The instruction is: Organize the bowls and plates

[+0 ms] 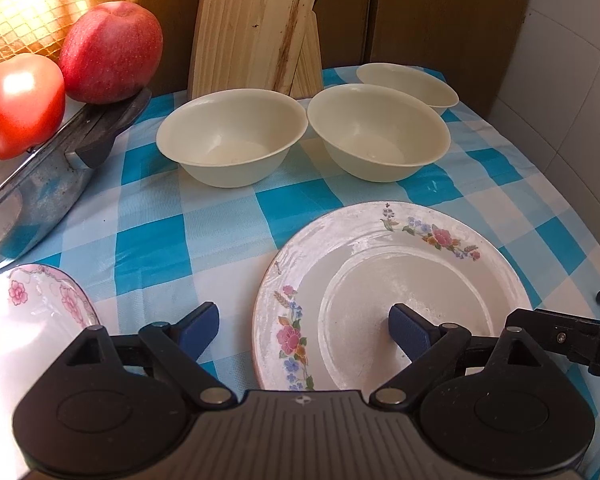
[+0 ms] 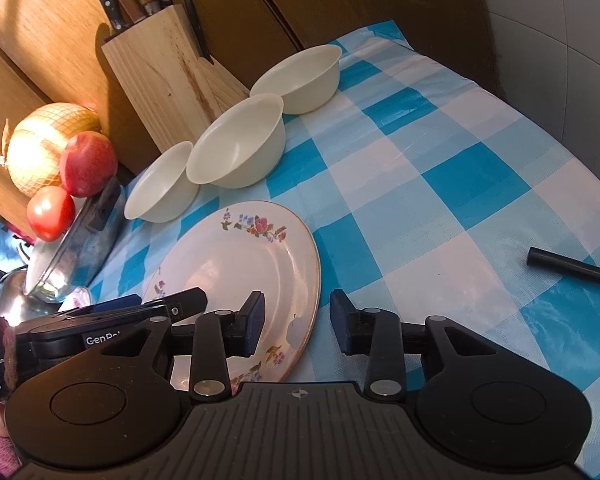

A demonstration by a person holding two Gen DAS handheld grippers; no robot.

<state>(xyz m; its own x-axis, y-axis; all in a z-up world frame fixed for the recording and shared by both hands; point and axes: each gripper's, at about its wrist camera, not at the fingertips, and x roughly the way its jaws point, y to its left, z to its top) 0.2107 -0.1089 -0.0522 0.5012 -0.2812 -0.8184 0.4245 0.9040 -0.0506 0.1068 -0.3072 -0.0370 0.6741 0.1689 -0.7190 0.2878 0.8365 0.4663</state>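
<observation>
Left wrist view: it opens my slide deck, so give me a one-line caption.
Open left gripper straddles the near rim of a floral plate, three cream bowls behind.

"GenRo…" on left hand-held gripper [image 2: 188,300]; "AS" at edge.

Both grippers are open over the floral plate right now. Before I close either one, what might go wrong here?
1. The floral plate lies flat on the checkered tablecloth; a finger sliding under its rim may snag the cloth or push the plate.
2. The left gripper and right gripper both straddle that plate's rim and could collide.
3. The three cream bowls sit just behind; a shoved plate may knock them.
</observation>
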